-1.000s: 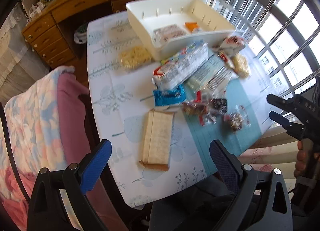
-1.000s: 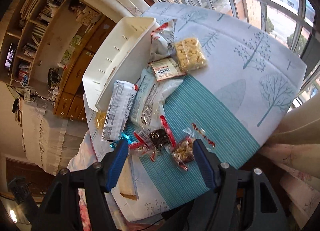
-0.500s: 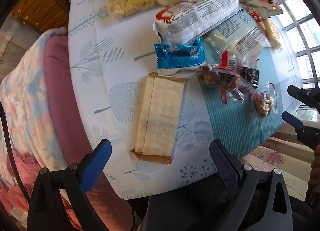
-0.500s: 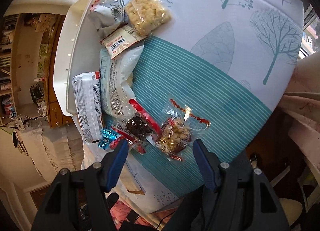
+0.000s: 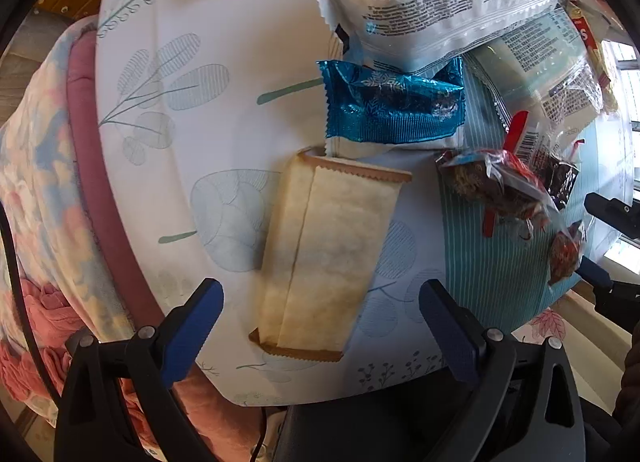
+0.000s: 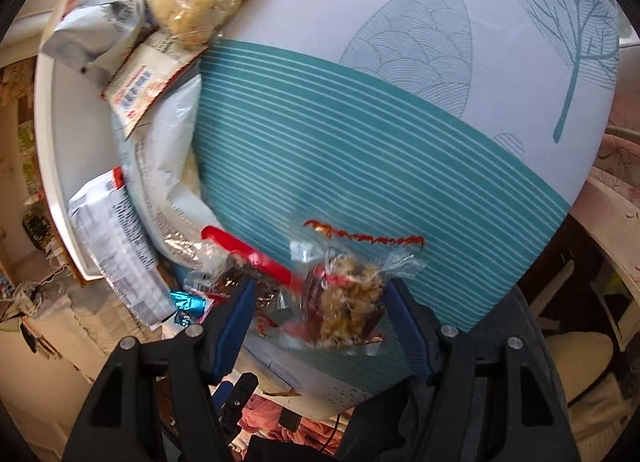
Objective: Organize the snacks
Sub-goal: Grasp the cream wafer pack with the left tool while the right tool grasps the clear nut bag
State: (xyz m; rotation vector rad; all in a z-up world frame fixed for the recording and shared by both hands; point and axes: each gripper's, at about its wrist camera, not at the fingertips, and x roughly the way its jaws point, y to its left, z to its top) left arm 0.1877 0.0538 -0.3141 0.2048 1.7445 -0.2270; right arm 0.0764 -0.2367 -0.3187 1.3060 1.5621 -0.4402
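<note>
Pick-up stage, I judge. Left gripper [image 5: 318,300] gapes empty above the tan packet [image 5: 328,254], just below the blue wrapper [image 5: 394,107]. Right gripper [image 6: 318,314], half open, straddles the nut bag [image 6: 344,304] unpinched; next, close and lift.

flat packet [image 5: 328,254] near the table [image 5: 224,133] edge — foil packet [image 5: 394,105] just behind, under a long wrapper [image 5: 444,9]

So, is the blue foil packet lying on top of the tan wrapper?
No. The blue foil packet lies beyond the tan wrapper, on the tablecloth.
</note>
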